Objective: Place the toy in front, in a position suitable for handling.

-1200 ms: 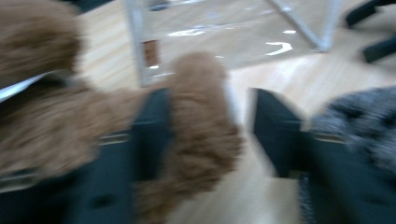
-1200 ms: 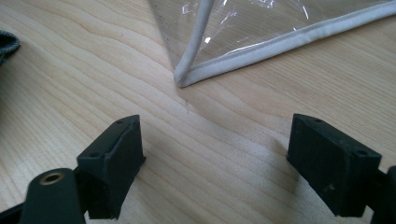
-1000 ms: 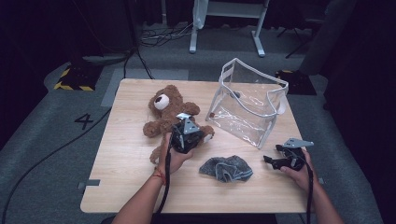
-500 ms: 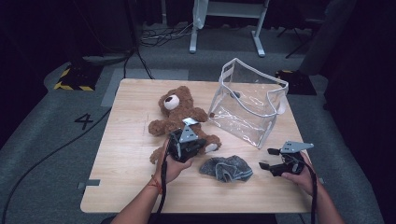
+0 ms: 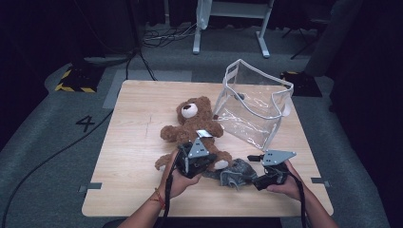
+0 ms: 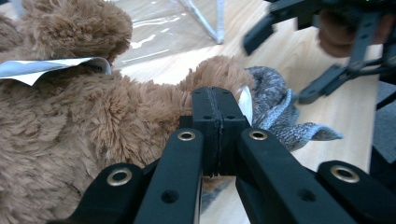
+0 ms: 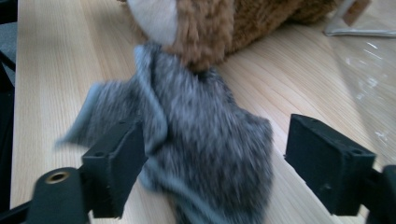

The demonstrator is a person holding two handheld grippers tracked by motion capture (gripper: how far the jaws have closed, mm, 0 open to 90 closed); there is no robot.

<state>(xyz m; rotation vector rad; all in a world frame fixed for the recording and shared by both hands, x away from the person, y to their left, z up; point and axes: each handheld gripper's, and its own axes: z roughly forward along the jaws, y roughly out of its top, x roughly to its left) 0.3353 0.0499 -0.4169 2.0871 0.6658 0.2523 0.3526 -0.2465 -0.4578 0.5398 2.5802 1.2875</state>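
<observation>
Near the front edge of the pale wooden surface (image 5: pixel 128 142), the left gripper (image 6: pixel 218 116) was clenched tight against the fur of a shaggy brown teddy bear (image 5: pixel 192 128) lying on its back, a white tag on its belly. Beside it, the right gripper (image 7: pixel 212 163) stood spread wide around a crumpled grey knitted cloth (image 7: pixel 205 140) touching the bear's white-soled foot. Beyond stood a clear plastic bag (image 5: pixel 254 107).
</observation>
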